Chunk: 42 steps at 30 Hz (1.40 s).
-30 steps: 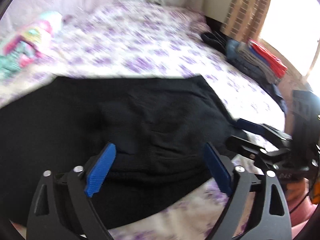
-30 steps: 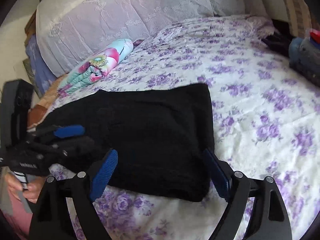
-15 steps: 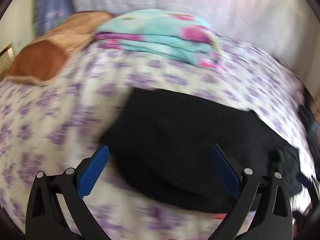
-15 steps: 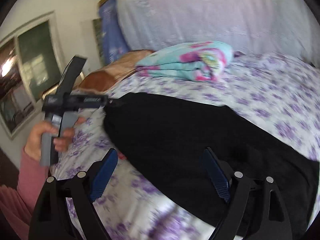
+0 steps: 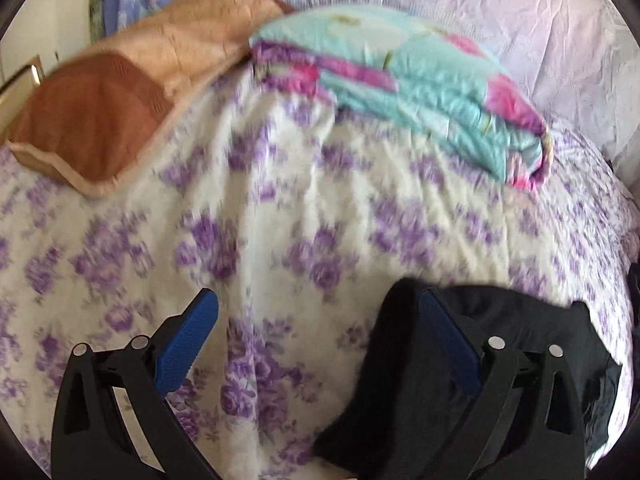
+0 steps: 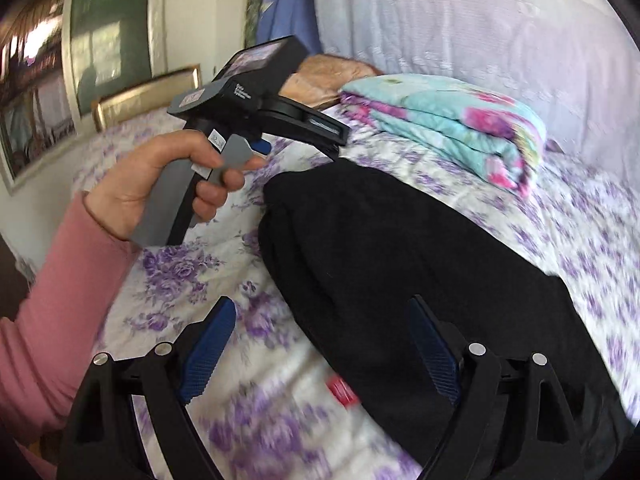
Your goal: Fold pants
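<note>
White print on left gripper (image 6: 256,108) body too blurred to read, red tag (image 6: 342,390) on pants (image 6: 400,260) illegible

Both wrist views are lit by soft, even daylight with no hard shadows. Fisheye distortion curves each scene, and a dark vignette closes every corner. Motion blur smears the purple-flowered bedsheet (image 5: 304,216), strongest just ahead of the left gripper (image 5: 318,344) and beneath the right gripper (image 6: 320,348). The black pants (image 6: 400,248) read as a nearly textureless dark mass. The pale curtain (image 6: 460,20) behind the folded quilt (image 6: 448,120) appears bright and slightly washed out.
</note>
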Available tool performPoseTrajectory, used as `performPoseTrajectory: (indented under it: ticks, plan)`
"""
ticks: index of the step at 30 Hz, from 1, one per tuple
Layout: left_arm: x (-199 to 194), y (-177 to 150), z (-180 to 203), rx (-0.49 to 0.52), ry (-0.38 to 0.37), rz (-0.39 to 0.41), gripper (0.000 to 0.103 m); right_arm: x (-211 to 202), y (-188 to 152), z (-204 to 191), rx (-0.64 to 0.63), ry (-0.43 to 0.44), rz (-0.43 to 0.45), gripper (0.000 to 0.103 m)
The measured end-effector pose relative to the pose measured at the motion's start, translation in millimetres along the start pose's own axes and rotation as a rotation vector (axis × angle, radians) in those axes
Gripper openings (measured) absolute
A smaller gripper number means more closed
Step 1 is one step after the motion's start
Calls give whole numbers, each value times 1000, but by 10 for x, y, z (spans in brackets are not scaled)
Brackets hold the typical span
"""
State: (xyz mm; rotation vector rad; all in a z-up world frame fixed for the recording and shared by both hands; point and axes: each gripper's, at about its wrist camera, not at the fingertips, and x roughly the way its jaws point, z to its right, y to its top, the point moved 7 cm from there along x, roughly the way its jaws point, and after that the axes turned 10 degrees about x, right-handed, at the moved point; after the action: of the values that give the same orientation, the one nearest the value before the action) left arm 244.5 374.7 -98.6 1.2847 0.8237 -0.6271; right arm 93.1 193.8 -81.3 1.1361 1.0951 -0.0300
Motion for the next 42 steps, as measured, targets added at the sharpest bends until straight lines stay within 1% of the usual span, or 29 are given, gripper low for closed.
performPoseTrajectory:
  ticks: [3, 4, 5, 7, 8, 10, 12, 14, 16, 17, 18, 19, 20, 22, 23, 25, 27, 29, 30, 32, 34, 36, 37, 38, 39, 40, 41, 42]
  plan:
    - [83, -76, -90, 0, 4, -11, 99, 300, 81, -221, -97, -25, -43, 87]
    - [106, -97, -144, 4, 31, -17, 99, 383, 111, -294, -134, -38, -47, 87]
    - [122, -118, -212, 0, 74, -21, 99, 453, 145, -363, -171, -56, -44, 87]
    - [125, -146, -289, -5, 112, -21, 99, 594, 206, -462, -254, -112, -29, 87]
    - [125, -153, -304, -5, 110, -18, 99, 639, 209, -475, -272, -127, -32, 87]
    - [128, -169, -335, -13, 93, -17, 99, 793, 218, -470, -279, -150, -65, 87]
    - [133, -177, -350, -16, 88, -23, 99, 910, 213, -472, -270, -147, -100, 87]
    - [136, -181, -354, -17, 81, -24, 99, 971, 223, -497, -270, -150, -102, 86]
    - [137, -188, -366, -32, 61, -28, 99, 980, 238, -496, -267, -163, -85, 65]
    - [145, -186, -367, -42, 47, -31, 99, 964, 242, -469, -260, -185, -74, 40]
    - [147, -186, -370, -54, 32, -33, 99, 921, 266, -407, -239, -215, -56, 24]
    - [134, -192, -385, -72, 12, -33, 99, 867, 280, -370, -208, -200, -43, 21]
    - [108, -199, -409, -95, -14, -34, 99, 825, 289, -346, -180, -185, -32, 18]
    - [28, -215, -447, -155, -102, -21, 99, 707, 322, -287, -130, -177, 16, 16]
    - [-7, -222, -449, -182, -157, -16, 99, 668, 330, -271, -117, -183, 36, 15]
    - [-64, -241, -395, -215, -298, -17, 99, 581, 349, -234, -83, -189, 72, 15]
    - [-63, -297, -241, -204, -459, -70, 99, 490, 364, -205, -62, -196, 106, 14]
    - [-48, -339, -103, -187, -558, -113, 99, 420, 360, -181, -55, -203, 125, 14]
    - [-31, -360, -54, -170, -567, -125, 99, 392, 355, -175, -49, -202, 134, 14]
    - [-23, -398, 5, -122, -547, -133, 99, 366, 347, -144, -42, -203, 141, 14]
    - [-23, -465, 18, -119, -580, -139, 99, 354, 364, -113, -33, -191, 145, 14]
    - [-8, -515, -25, -157, -637, -139, 99, 352, 367, -75, -25, -179, 146, 14]
    - [-10, -537, -42, -198, -698, -137, 99, 353, 366, -66, -22, -172, 145, 14]
    - [-1, -553, -50, -225, -742, -140, 99, 354, 369, -59, -19, -167, 144, 14]
    - [6, -580, -11, -265, -827, -160, 99, 356, 363, -48, -16, -162, 143, 14]
    - [-4, -578, 9, -279, -873, -170, 99, 354, 367, -42, -14, -158, 143, 14]
    - [-30, -583, 50, -275, -903, -175, 99, 342, 356, -52, -14, -156, 143, 14]
    - [-52, -584, 108, -253, -910, -177, 99, 345, 359, -35, -13, -155, 144, 14]
